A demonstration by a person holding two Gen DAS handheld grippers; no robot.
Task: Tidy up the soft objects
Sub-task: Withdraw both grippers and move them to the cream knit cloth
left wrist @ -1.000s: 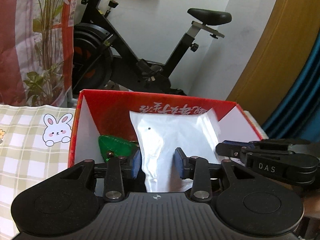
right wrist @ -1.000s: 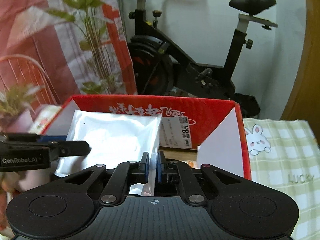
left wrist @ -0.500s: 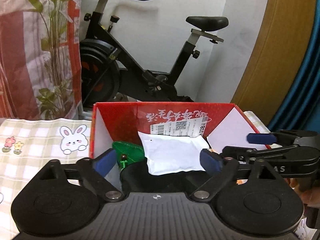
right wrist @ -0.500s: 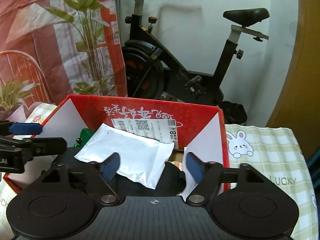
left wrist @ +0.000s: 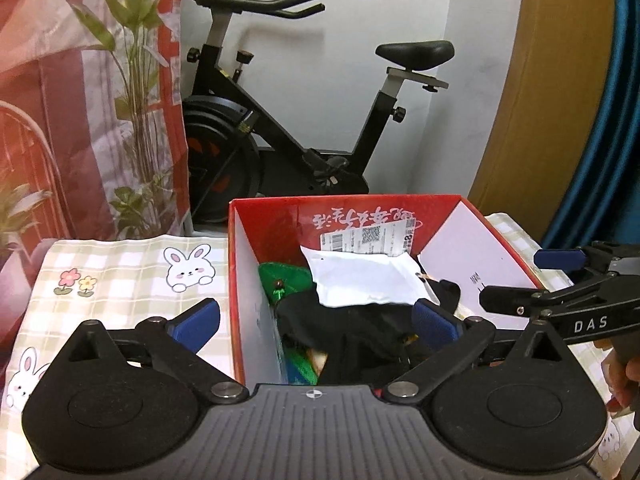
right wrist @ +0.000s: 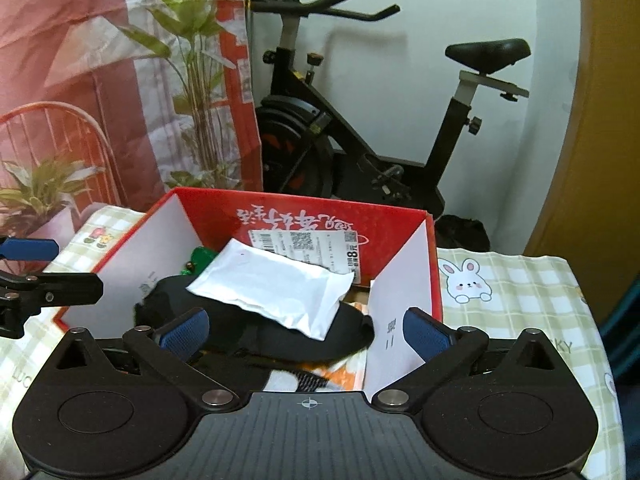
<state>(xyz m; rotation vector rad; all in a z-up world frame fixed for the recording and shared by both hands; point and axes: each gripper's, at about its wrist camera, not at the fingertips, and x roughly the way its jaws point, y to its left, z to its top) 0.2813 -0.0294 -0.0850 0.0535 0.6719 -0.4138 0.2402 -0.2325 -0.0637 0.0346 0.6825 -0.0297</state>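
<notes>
Claws both spread wide, jaws just opened, nothing between: left claw (left wrist: 316,322), right claw (right wrist: 306,330). White pouch (right wrist: 272,286) lying atop black fabric (right wrist: 248,332) inside red cardboard box (right wrist: 304,210) on bunny-print tabletop (left wrist: 128,276).

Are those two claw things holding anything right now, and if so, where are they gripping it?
Nothing is held. The left gripper and right gripper have just been opening, with nothing between their fingers. The white packet lies loose in the red box.

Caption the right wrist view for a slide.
Open right hand-held gripper above a white pouch lying on black fabric inside the red box.
</notes>
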